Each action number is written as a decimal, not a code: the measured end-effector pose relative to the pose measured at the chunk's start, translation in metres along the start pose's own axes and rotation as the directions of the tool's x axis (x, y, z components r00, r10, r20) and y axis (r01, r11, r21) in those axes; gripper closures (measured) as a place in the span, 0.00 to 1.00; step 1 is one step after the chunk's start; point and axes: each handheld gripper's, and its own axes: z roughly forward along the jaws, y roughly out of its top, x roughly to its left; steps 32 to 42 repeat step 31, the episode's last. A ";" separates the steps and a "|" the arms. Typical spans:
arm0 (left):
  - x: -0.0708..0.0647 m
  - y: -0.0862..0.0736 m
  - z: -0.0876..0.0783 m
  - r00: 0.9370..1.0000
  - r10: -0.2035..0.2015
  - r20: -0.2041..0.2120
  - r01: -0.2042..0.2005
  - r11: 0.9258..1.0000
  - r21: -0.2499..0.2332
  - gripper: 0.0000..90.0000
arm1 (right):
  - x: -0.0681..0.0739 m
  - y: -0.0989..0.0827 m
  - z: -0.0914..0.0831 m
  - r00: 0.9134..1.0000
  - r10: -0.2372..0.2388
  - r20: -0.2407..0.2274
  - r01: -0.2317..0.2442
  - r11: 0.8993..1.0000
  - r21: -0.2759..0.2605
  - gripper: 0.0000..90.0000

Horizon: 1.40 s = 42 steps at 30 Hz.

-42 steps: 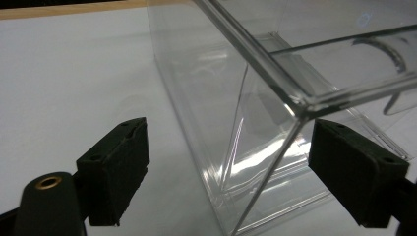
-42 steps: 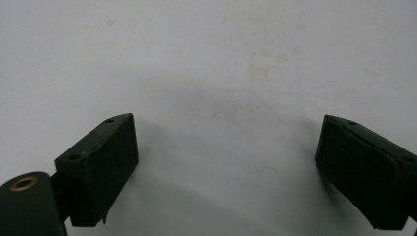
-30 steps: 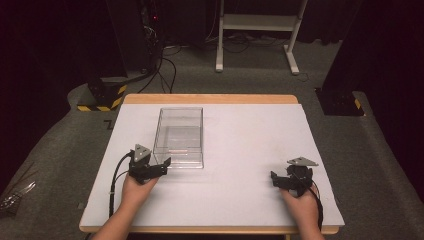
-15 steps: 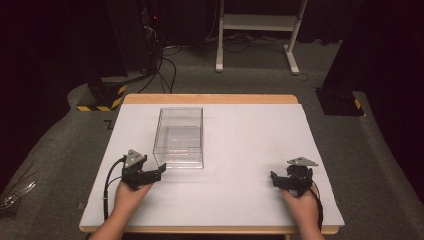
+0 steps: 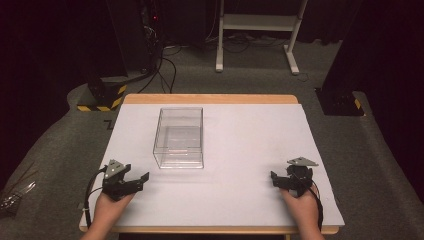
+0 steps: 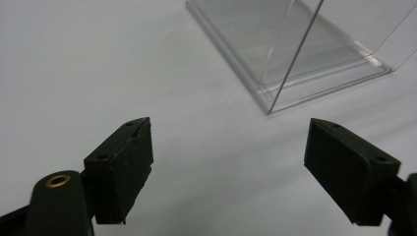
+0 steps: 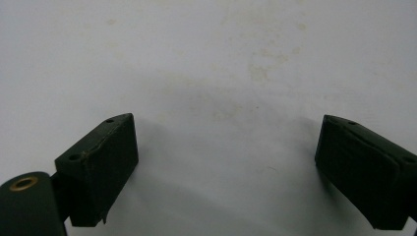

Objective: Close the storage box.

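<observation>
No legible text, label, brand or number is being shown. A dark mark is being partly seen on the grey floor (image 5: 107, 123) beside the table's far left corner, but it cannot be read.

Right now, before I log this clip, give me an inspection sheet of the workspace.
Surface: white mat on a wood-edged table; faint brownish stains in the right gripper view.
Job's things: clear plastic box, upright, left of centre, looks empty, nothing touching it.
Clutter: nothing seen on the mat.
Grippers: left tongs open, short of the box's near corner, aimed toward it; right tongs open, at the mat's near right, holding nothing.
Cables: a black cable trails from each gripper toward the person; loose cables on the floor behind the table.
Surroundings: grey carpet, white stand, black-and-yellow-striped foot, dark backdrop.
</observation>
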 end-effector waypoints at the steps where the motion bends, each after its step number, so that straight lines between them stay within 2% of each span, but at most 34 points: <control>1: 0.003 -0.003 -0.002 1.000 -0.005 -0.008 0.005 1.000 0.005 0.21 | 0.000 0.000 0.000 1.000 0.000 0.000 0.000 1.000 0.000 0.10; 2: 0.009 -0.009 -0.004 1.000 -0.018 -0.022 0.018 1.000 0.022 0.21 | 0.000 0.000 0.000 1.000 0.000 0.000 0.000 1.000 0.000 0.10; 3: 0.009 -0.009 -0.004 1.000 -0.018 -0.022 0.018 1.000 0.022 0.21 | 0.000 0.000 0.000 1.000 0.000 0.000 0.000 1.000 0.000 0.10; 5: 0.014 -0.015 -0.005 0.999 -0.035 -0.039 0.037 0.998 0.048 0.21 | 0.000 0.000 0.000 1.000 0.000 0.000 0.000 1.000 0.000 0.10; 7: 0.019 -0.019 -0.006 0.998 -0.036 -0.058 0.040 0.997 0.071 0.20 | 0.000 0.000 0.000 1.000 0.000 0.000 0.000 1.000 0.000 0.10; 11: 0.020 -0.022 -0.005 0.996 -0.021 -0.088 0.030 0.995 0.096 0.18 | 0.000 0.000 0.000 1.000 0.002 0.000 -0.002 1.000 0.000 0.10; 13: 0.017 -0.022 -0.001 0.994 0.014 -0.108 0.000 0.992 0.128 0.17 | 0.000 0.000 0.000 1.000 0.000 0.000 0.000 1.000 0.000 0.10; 14: 0.015 -0.023 0.002 0.993 0.021 -0.116 -0.003 0.988 0.152 0.17 | 0.000 0.000 0.000 1.000 0.001 0.000 -0.001 1.000 0.000 0.10; 19: 0.015 -0.024 0.003 0.994 0.011 -0.108 0.004 0.991 0.136 0.16 | 0.000 0.000 0.000 1.000 -0.002 0.002 0.002 1.000 0.000 0.10; 42: 0.015 -0.024 0.003 0.994 0.011 -0.106 0.004 0.991 0.134 0.16 | 0.000 0.000 0.000 1.000 -0.002 0.004 0.002 1.000 0.000 0.10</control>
